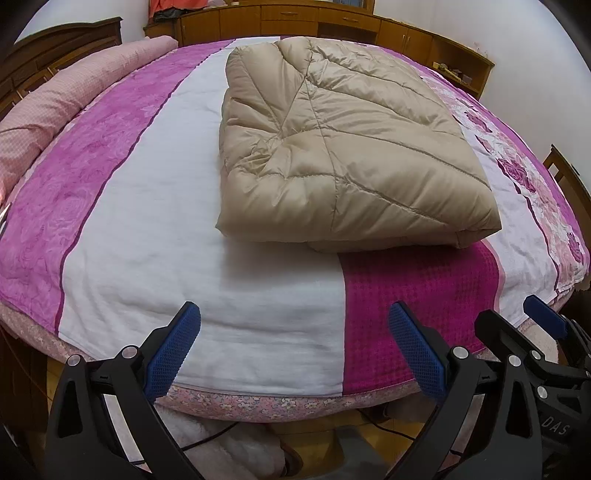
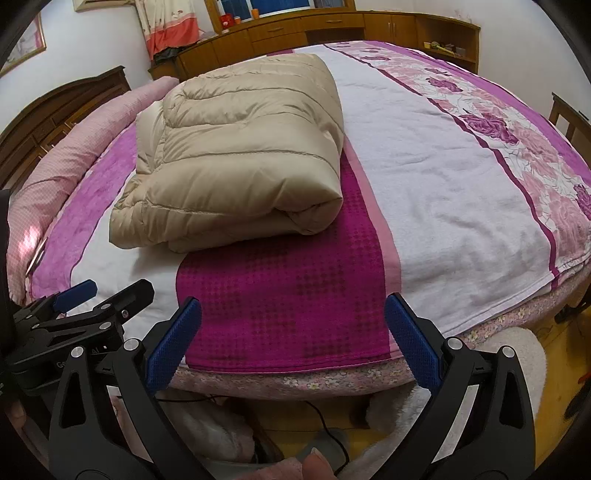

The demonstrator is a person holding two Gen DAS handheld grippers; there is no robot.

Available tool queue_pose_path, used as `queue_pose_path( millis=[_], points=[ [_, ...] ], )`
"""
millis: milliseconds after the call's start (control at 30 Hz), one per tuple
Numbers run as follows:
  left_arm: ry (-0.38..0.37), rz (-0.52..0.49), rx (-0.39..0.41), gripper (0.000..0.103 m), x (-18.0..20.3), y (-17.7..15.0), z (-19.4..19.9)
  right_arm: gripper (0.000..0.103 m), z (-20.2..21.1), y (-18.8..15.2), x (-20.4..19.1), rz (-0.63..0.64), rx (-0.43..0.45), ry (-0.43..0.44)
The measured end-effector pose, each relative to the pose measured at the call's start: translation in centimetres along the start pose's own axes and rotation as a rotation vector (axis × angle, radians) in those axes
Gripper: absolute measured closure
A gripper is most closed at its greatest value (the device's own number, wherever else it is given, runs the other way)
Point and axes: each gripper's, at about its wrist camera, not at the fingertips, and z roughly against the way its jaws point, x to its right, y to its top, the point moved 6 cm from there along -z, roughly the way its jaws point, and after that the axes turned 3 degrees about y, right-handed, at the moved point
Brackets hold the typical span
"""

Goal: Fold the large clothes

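Note:
A beige quilted down jacket [image 1: 340, 147] lies folded into a thick rectangular bundle on the bed; it also shows in the right wrist view [image 2: 240, 158]. My left gripper [image 1: 293, 336] is open and empty, held over the near edge of the bed, well short of the jacket. My right gripper [image 2: 293, 332] is open and empty, also over the near edge, short of the jacket. The right gripper shows at the right edge of the left wrist view [image 1: 517, 325]; the left gripper shows at the left of the right wrist view [image 2: 107, 291].
The bed [image 1: 258, 295] wears a white, pink and magenta cover with a dark magenta panel [image 2: 288, 295]. A pink rolled bolster [image 1: 74, 99] lies along the left side. Wooden cabinets [image 1: 295, 22] stand behind. Cables and a fluffy rug [image 2: 517, 354] lie on the floor below.

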Motion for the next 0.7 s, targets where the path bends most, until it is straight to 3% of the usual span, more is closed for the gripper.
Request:
queue_pose_path(
  millis=[700],
  points=[
    [0.000, 0.007, -0.009, 0.006, -0.28, 0.00, -0.16, 0.005, -0.03, 0.03, 0.14, -0.001, 0.001, -0.002]
  ],
)
